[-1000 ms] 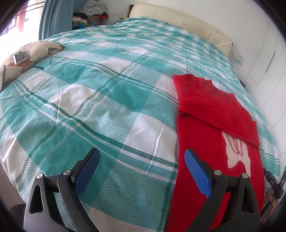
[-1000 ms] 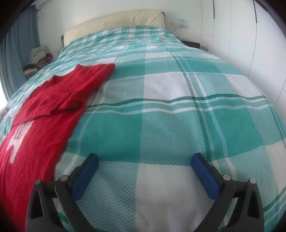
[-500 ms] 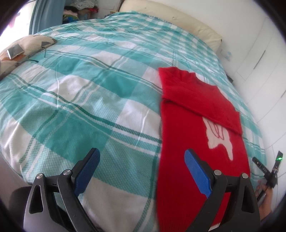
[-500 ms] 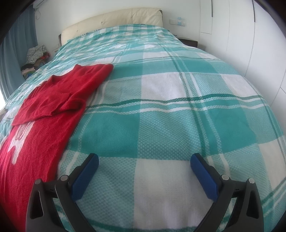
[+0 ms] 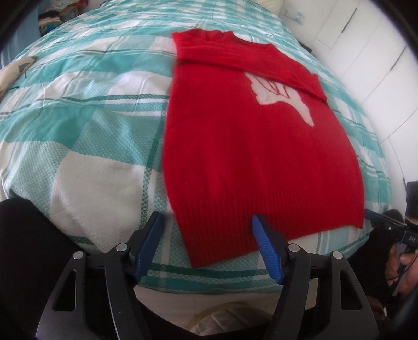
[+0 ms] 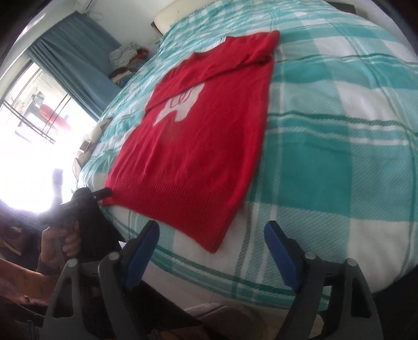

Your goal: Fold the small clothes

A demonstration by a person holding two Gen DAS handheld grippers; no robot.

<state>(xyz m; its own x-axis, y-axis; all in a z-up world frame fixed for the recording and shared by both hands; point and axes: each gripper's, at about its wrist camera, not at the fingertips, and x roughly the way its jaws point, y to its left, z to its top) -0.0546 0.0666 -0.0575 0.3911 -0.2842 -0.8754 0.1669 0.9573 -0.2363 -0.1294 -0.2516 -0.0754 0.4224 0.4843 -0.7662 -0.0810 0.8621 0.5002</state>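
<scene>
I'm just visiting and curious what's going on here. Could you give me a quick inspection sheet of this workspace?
Surface: bed with teal and white checked cover.
Job's things: red sweater lying flat, sleeves folded across the chest, ribbed hem near the bed's edge.
Clutter: patterned cushion; clothes pile beyond the bed.
Grippers: left gripper and right gripper both open, empty, each at a hem corner.
Cables: nothing seen.
Surroundings: blue curtain, bright window, white cupboards.

A sweater (image 5: 248,146) lies flat on the bedspread (image 5: 86,136), hem toward the near bed edge, neck toward the headboard (image 6: 177,15); a pillow (image 5: 13,70) lies far left.
</scene>
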